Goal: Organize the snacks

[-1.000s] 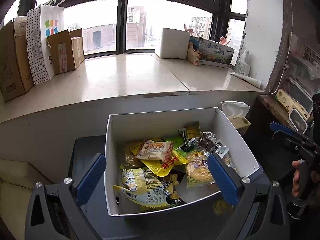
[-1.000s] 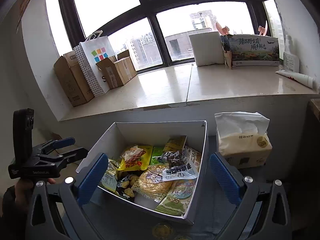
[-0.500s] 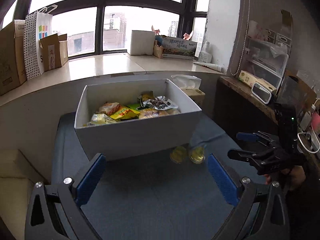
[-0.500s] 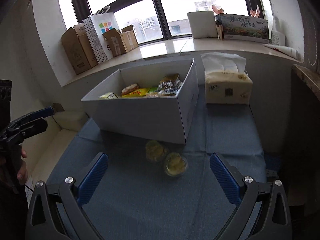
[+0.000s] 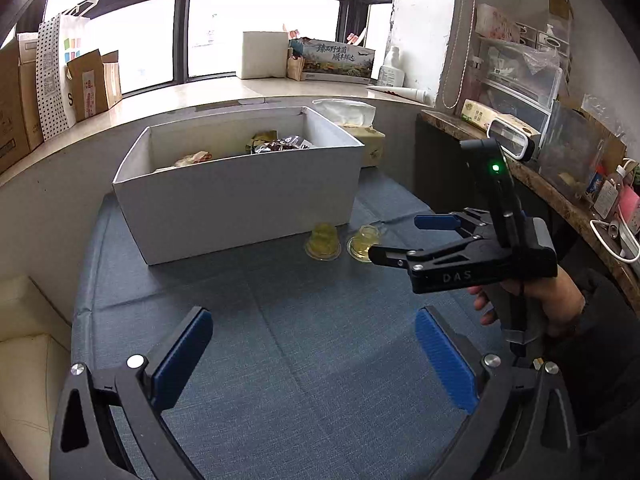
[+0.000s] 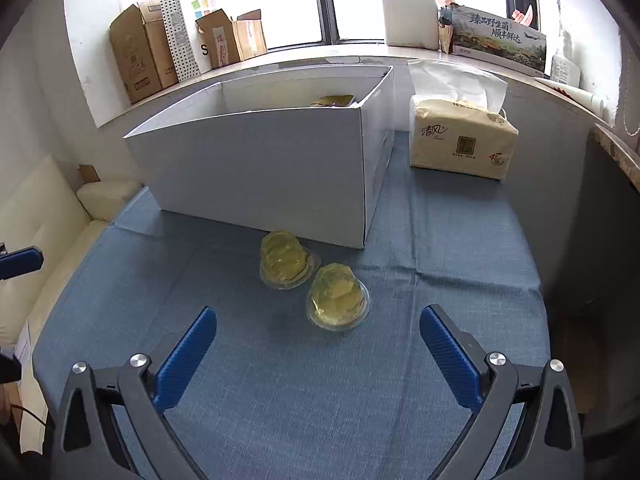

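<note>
2 clear plastic cups of yellow jelly (image 6: 312, 280) sit side by side on the blue cloth-covered bench (image 6: 440, 248), just in front of an open white cardboard box (image 6: 256, 168) of packaged snacks. The right gripper (image 6: 318, 350) hovers near them, jaws spread and empty. The left gripper (image 5: 312, 354) hangs back, jaws also spread.

Tissue pack (image 6: 460, 136) sits on the blue-cloth surface (image 6: 460, 240), against the wall under the windowsill (image 6: 460, 62). On the sill: brown cardboard boxes (image 6: 140, 56), dotted paper bag (image 6: 184, 28), white box (image 6: 408, 20), printed carton (image 6: 500, 38). Cream sofa (image 6: 44, 232) at left. Cluttered side shelf (image 5: 540, 184) at right, clear drawers (image 5: 516, 76) on it.
</note>
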